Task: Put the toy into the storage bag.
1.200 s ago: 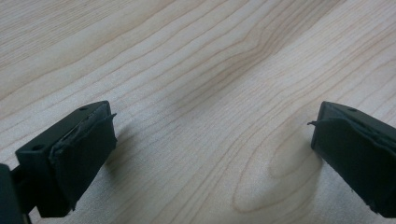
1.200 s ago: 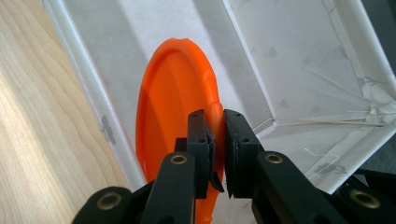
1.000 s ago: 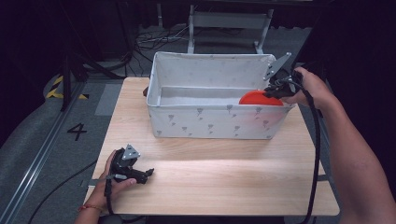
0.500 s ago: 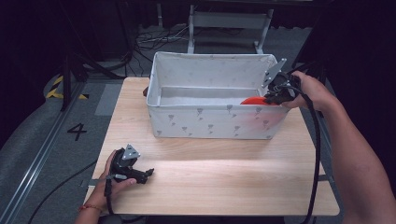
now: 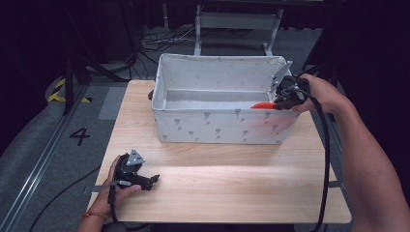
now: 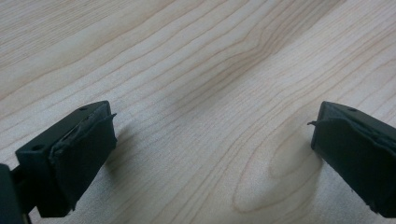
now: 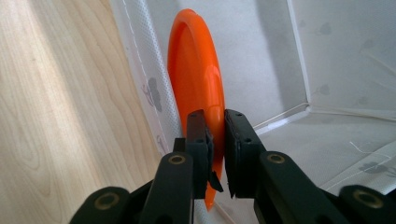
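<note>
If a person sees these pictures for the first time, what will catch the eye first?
First, the bright orange plate, clamped by its rim in the right gripper and standing on edge inside the white fabric bin, against its wall. Next, the bin itself, at the far side of the wooden table. The left gripper rests open at the table's near left.

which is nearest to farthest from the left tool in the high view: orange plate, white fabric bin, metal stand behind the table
From the left tool:
1. White fabric bin, mid-table, ahead and to the right.
2. Orange plastic plate, at the bin's right end, held by the right tool.
3. Grey metal stand, on the floor beyond the table.
</note>
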